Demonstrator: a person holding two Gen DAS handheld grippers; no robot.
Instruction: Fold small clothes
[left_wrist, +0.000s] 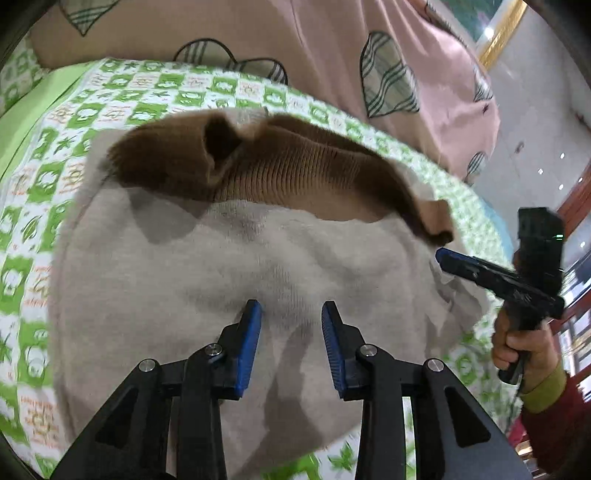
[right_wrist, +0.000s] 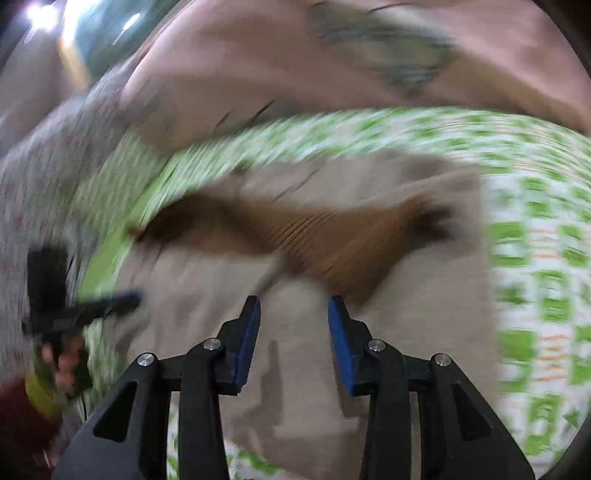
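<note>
A small grey-beige knitted garment (left_wrist: 221, 266) lies spread on a green-and-white checked sheet (left_wrist: 44, 177). Its brown ribbed part (left_wrist: 295, 173) is bunched along the far edge. My left gripper (left_wrist: 291, 308) hovers open just over the grey cloth, with nothing between its blue pads. At the garment's right edge a hand holds my right gripper (left_wrist: 454, 262), seen side-on. The right wrist view is blurred: my right gripper (right_wrist: 294, 302) stands open over the grey cloth (right_wrist: 424, 295), close below the brown rib (right_wrist: 332, 240), pads empty. The left gripper (right_wrist: 125, 297) shows at the left there.
A pink quilt with plaid heart shapes (left_wrist: 332, 44) is heaped behind the garment. The checked sheet (right_wrist: 535, 258) surrounds it on all sides. A person's hand (left_wrist: 517, 343) and red sleeve with a yellow cuff are at the right edge, with room floor beyond.
</note>
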